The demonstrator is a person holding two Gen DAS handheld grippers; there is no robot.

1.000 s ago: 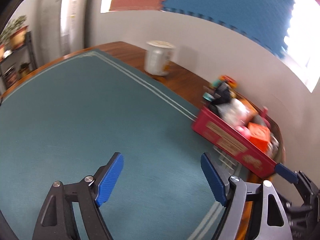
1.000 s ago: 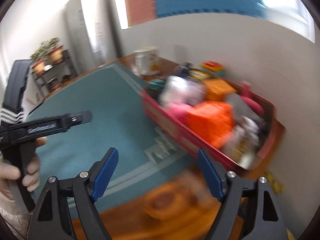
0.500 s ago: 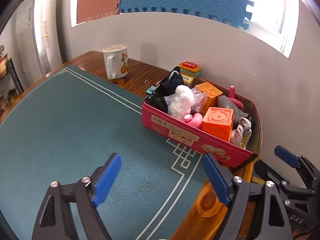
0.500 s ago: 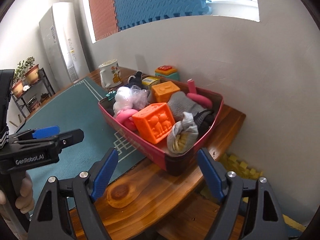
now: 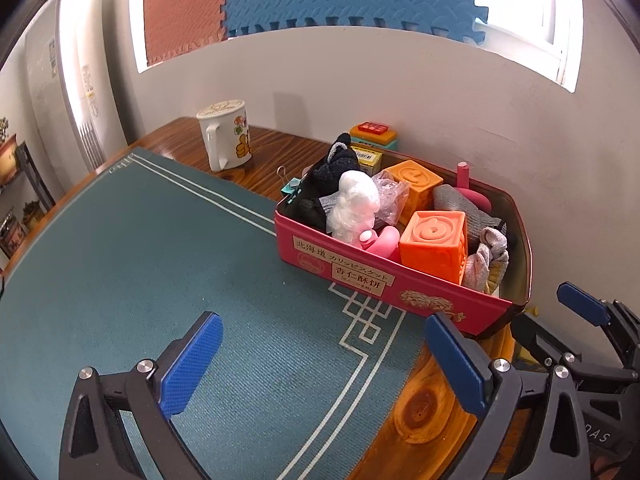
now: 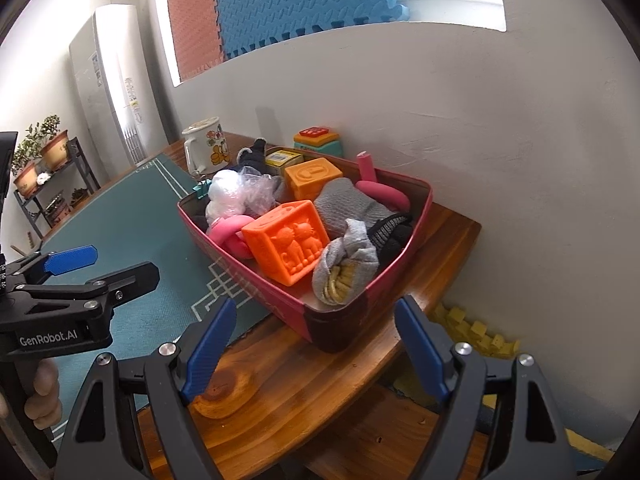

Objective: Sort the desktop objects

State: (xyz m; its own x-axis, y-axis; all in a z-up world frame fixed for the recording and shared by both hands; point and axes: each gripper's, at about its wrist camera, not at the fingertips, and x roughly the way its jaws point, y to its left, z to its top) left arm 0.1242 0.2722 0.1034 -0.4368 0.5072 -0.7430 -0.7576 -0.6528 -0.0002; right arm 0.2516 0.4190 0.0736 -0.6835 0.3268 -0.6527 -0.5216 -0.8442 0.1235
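1. Basically, left wrist view: left gripper (image 5: 320, 364) hangs over the teal mat (image 5: 132, 248), jaws spread wide, nothing between them. The red tin (image 5: 384, 280) sits ahead and to the right at the mat's corner, crammed with an orange block (image 5: 434, 242), a white fluffy toy (image 5: 356, 206), a dark plush (image 5: 334, 168), a crumpled plastic bag (image 5: 390, 196) and socks (image 5: 486, 258). A mug (image 5: 226, 140) stands beyond on the wood.
2. Risk, my read: the pile is tight, so pulling one item could drag the bag or a sock out with it; a soft toy may also slip from the pads.
3. Right wrist view: right gripper (image 6: 312, 354) is released too, empty, aimed at the tin's near corner from over the wooden desk (image 6: 304, 396) edge. A careless nudge here could push the tin.
4. Pose: both tools are level, side by side, fingers pointing toward the tin, neither touching it.
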